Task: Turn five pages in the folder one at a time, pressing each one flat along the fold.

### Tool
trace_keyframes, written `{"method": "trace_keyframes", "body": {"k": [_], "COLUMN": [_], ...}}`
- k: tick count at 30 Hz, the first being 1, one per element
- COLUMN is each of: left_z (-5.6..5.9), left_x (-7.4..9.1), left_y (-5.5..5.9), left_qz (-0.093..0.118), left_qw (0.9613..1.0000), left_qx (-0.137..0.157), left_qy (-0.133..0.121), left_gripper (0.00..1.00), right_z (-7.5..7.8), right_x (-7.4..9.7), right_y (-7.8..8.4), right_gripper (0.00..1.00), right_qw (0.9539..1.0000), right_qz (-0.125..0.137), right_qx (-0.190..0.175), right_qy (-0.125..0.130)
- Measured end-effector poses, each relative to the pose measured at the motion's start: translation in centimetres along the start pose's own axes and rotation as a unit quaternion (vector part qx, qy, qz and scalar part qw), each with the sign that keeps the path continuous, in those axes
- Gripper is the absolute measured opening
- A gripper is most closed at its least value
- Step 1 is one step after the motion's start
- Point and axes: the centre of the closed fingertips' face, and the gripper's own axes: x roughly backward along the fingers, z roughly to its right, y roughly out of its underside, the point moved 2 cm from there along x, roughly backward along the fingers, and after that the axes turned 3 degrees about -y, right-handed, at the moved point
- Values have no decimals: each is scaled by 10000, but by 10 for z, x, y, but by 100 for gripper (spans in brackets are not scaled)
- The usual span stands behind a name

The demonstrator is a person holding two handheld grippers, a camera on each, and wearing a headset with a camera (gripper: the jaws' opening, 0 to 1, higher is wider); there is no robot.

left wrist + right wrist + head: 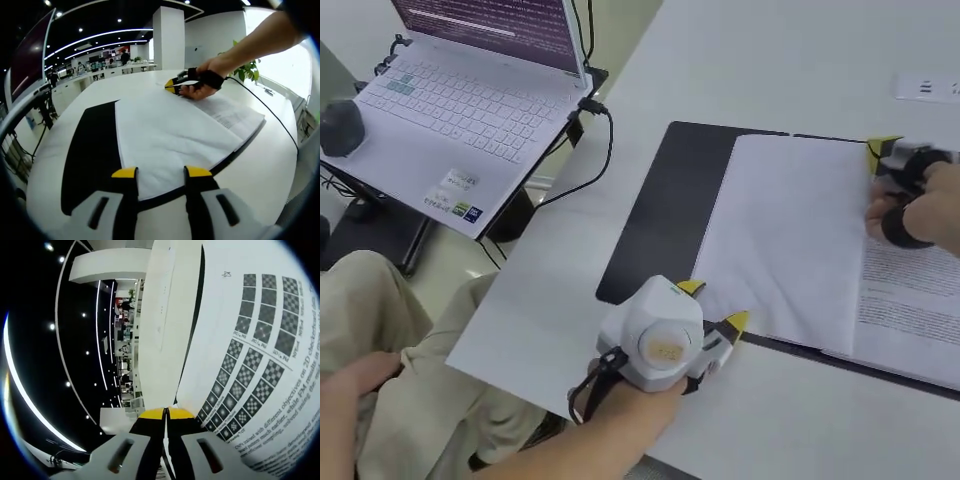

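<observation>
Folder (660,210) holds the page (240,315) the right gripper (165,414) pinches; left gripper (155,173) spread

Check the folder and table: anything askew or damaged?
Nothing serious. The turned page shows faint creases but lies flat on the black cover. The right gripper is shut at the far end of the fold; the left gripper is open at the near edge.

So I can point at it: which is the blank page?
Find the open black folder on the white table. The blank page lies on its left half, near the left gripper; unlike the printed page beside it, it has no words.
</observation>
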Motion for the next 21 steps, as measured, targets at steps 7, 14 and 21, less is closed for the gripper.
{"method": "trace_keyframes", "body": {"k": [7, 14, 21], "left_z": [0, 0, 1], "left_x": [0, 0, 1], "left_y": [0, 0, -1], "left_qz": [6, 21, 13], "left_qw": [10000, 10000, 10000], "left_qx": [-4, 6, -6], "left_qy": [3, 6, 19], "left_gripper": [35, 35, 35], "right_z": [3, 8, 12], "right_x": [11, 27, 36], "right_y": [7, 14, 19], "right_gripper": [0, 0, 0], "right_qw": [9994, 9989, 9984], "right_qz": [-299, -433, -517], "right_qx": [176, 202, 201], "right_qy": [-12, 22, 85]}}
